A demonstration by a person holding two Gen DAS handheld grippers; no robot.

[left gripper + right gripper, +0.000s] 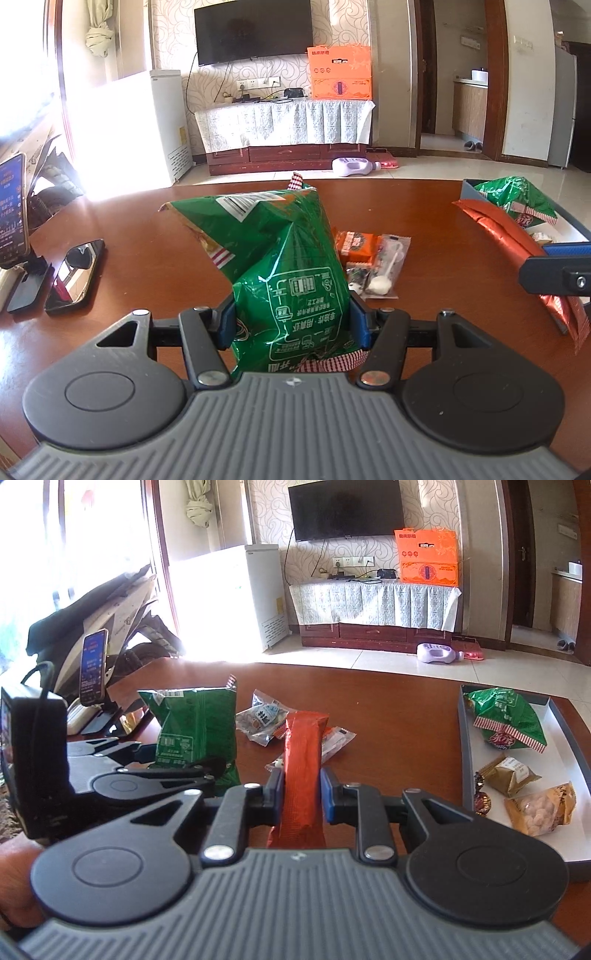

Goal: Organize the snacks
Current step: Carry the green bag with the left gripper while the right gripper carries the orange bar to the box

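L to R. Two phones (74, 275) sit near the worktop's (155, 236) left edge, out of the way. Left tool (291, 325) is clamped on a green snack bag (280, 258) by its lower end; the bag stands up off the worktop w/ its long axis running up and away from the tool. Loose small packets (373, 258) lie mid-worktop just right of that bag. Right tool (302, 797) is pinched tight on an orange-red packet (303, 760); the packet's long axis runs straight out along the tool, far end raised.

Tray (466, 738) sits by the worktop's right edge, already holding another green bag (506, 716) + a few wrapped sweets (517, 775). Key relation: the tray lies to the right of both tools, and the right one is nearer, so prob. the orange-red packet goes in first. Free space looks to be at the tray's near-left side. The left bag has further to cross, over the loose packets.
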